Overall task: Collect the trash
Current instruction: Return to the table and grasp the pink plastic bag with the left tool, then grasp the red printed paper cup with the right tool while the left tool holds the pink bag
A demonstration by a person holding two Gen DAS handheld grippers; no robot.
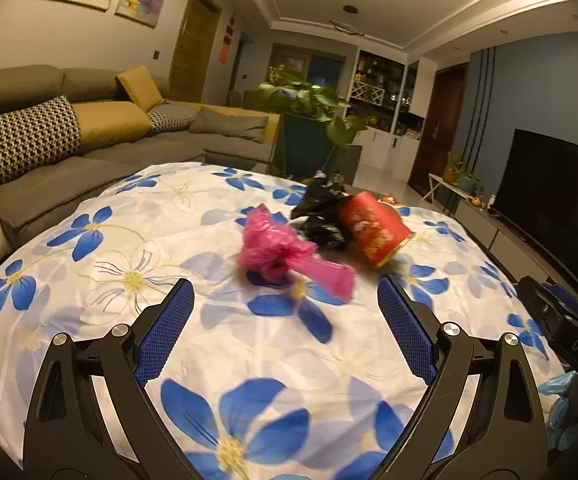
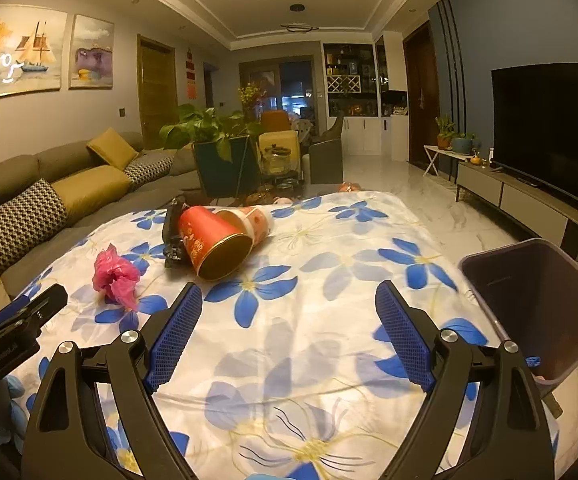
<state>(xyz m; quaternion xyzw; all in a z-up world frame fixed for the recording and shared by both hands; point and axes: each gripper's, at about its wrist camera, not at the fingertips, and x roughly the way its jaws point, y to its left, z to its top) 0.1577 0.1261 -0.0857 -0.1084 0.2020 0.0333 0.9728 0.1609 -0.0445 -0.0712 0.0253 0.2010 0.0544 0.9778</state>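
A crumpled pink plastic bag (image 1: 285, 252) (image 2: 115, 276) lies on the flowered tablecloth (image 1: 249, 344), just ahead of my open left gripper (image 1: 285, 292), whose jaws hold nothing. Behind it sit a crumpled black bag (image 1: 321, 216) (image 2: 171, 240) and a red paper cup (image 1: 373, 228) (image 2: 215, 242) on its side. A second, paler cup (image 2: 255, 220) lies behind the red one. My right gripper (image 2: 289, 300) hangs open and empty over bare cloth (image 2: 309, 340), with the cups ahead to its left. A dark bin (image 2: 541, 308) stands at the table's right edge.
A grey sofa (image 1: 89, 152) with cushions runs along the left. A potted plant (image 2: 217, 148) stands beyond the table's far end. A TV (image 2: 553, 124) on a low cabinet lines the right wall. Part of the other gripper (image 2: 21, 320) shows at the left edge.
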